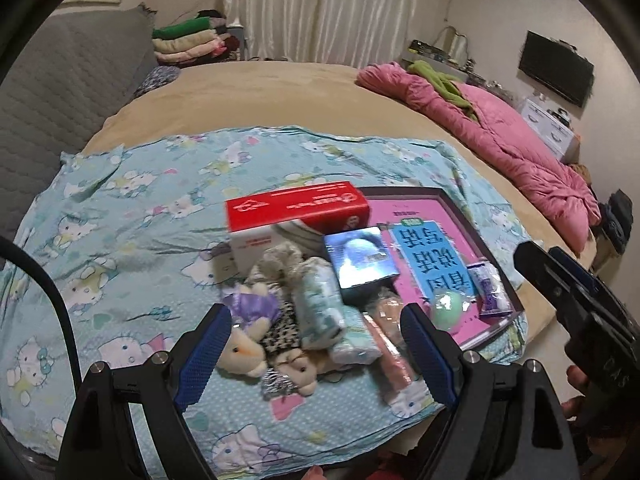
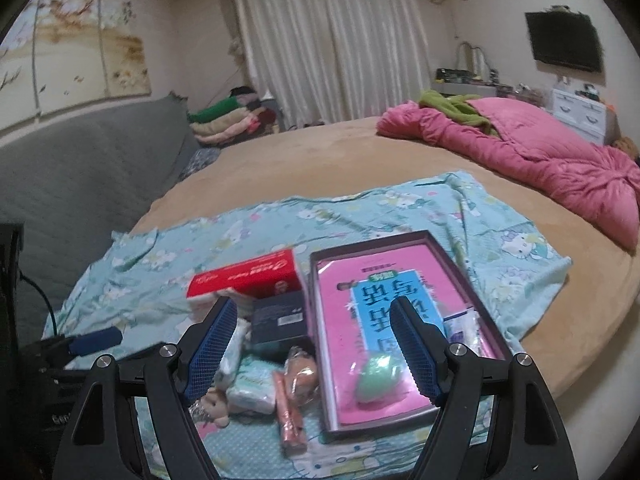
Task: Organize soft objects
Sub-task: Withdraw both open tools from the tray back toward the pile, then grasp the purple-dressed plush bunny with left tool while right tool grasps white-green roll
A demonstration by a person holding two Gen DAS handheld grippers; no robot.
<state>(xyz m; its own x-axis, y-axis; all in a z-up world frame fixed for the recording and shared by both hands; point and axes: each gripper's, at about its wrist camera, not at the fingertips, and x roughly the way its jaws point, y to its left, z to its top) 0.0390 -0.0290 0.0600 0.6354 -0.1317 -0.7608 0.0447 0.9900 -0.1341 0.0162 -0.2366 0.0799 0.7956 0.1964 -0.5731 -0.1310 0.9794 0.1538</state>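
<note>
Soft things lie in a pile on a blue Hello Kitty cloth (image 1: 120,248): a plush doll in a purple dress (image 1: 248,332), a small leopard-print doll (image 1: 296,364), two tissue packs (image 1: 324,312) and a pink wrapped pack (image 1: 392,356). My left gripper (image 1: 316,356) is open, empty, just above the pile. My right gripper (image 2: 316,348) is open, empty, over the tray's near left edge. A purple-rimmed tray (image 2: 416,240) holds a pink and blue book (image 2: 384,308), a green soft ball (image 2: 376,380) and a small white packet (image 2: 460,328). The right gripper also shows in the left wrist view (image 1: 560,276).
A red and white box (image 1: 296,208) and a dark blue box (image 1: 360,260) stand behind the pile. The cloth lies on a tan bed (image 2: 320,160). A pink quilt (image 2: 540,152) lies at the right, a grey headboard (image 2: 80,168) at the left.
</note>
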